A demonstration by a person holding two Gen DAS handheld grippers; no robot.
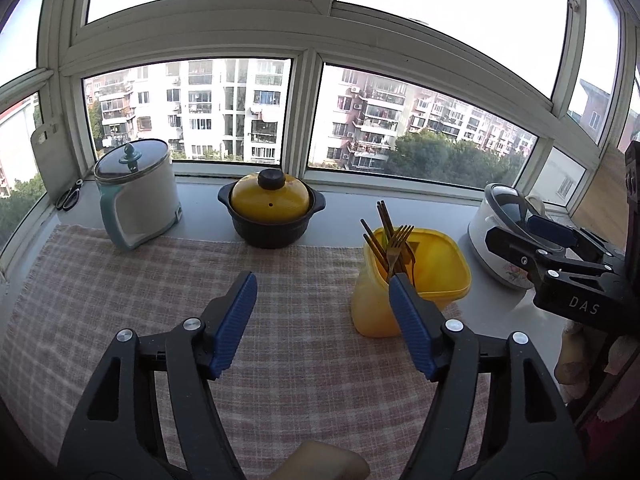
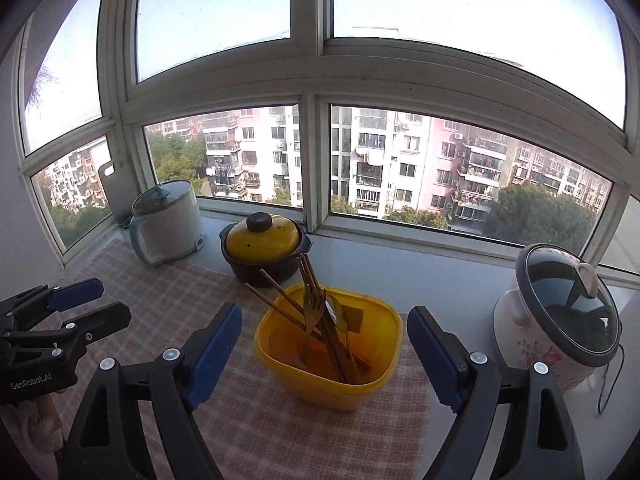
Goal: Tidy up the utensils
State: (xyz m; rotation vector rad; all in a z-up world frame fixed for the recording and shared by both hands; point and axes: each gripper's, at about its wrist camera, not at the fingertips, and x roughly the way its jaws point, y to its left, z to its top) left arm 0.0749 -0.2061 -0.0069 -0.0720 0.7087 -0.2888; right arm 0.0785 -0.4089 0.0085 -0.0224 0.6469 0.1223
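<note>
Checked woven cloth bears squarish yellow tub, seemingly plastic.

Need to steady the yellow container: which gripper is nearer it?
Right. The right gripper faces the yellow container, open jaws flanking it; the left gripper is open over the cloth beside it.

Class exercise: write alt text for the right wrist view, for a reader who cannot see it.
A yellow tub holding a fork and chopsticks stands on a checked cloth, beyond the open, empty right gripper. Behind it, a yellow-lidded pot sits below the window; the left gripper enters from the left.
</note>
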